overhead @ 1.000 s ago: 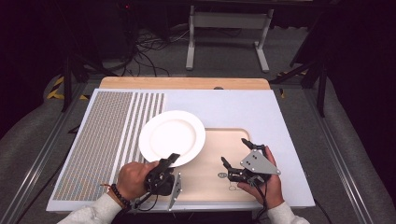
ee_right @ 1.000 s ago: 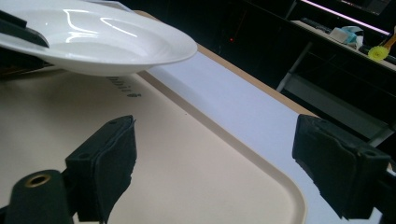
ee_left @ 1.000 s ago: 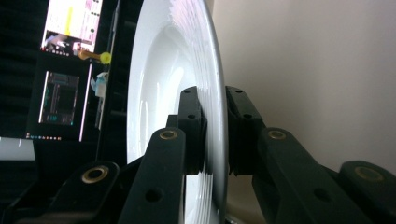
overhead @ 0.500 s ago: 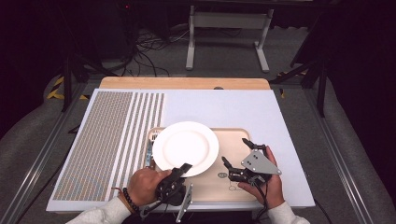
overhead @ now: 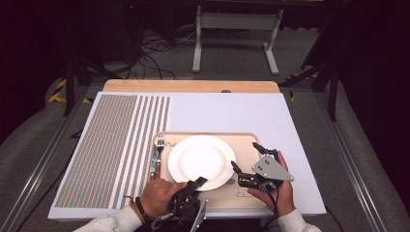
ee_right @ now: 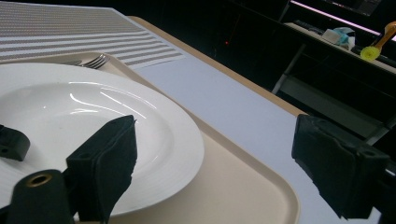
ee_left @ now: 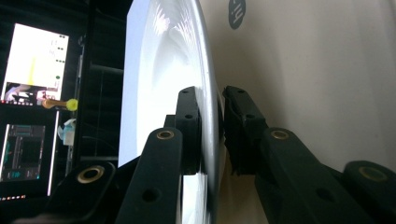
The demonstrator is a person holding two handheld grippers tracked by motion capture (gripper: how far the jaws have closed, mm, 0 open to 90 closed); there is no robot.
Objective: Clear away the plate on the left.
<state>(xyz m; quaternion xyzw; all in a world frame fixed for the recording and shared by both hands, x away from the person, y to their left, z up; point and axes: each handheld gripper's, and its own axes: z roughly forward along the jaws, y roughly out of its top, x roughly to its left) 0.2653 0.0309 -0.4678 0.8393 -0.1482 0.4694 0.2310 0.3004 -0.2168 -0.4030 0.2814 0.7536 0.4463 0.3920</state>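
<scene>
**Mia:** Where is the white plate (overhead: 201, 161)?

**Sam:** It sits on the tan tray (overhead: 244, 143), a bit toward the tray's 9 o'clock side. The tray lies on the pale mat, toward the 6 o'clock edge of the table.

**Mia:** Who has it?

**Sam:** The left gripper (overhead: 194, 187). It grips the plate's rim at about 6 o'clock. In the left gripper view you can see one black jaw on top of the rim and one under it, pinching the thin edge.

**Mia:** Why hold it by the edge?

**Sam:** I think because the rim is the only thin part. The jaws can close on it. The middle is too wide and flat to grab.

**Mia:** And the right gripper (overhead: 247, 163)?

**Sam:** Its jaws are spread wide and hold nothing. It hangs over the tray at the plate's 3 o'clock side. In the right gripper view one jaw is over the plate's rim and the other is out past the tray's edge. I guess it waits there to help steady things.

**Mia:** What is that by the plate?

**Sam:** A fork (overhead: 159, 151) and a knife (overhead: 153, 162), just beside the plate at 9 o'clock, by the tray's edge. Maybe the plate goes next to them so it looks like a set place for dinner.

**Mia:** Could it slip?

**Sam:** Maybe. A smooth plate held at one spot may tip.
</scene>
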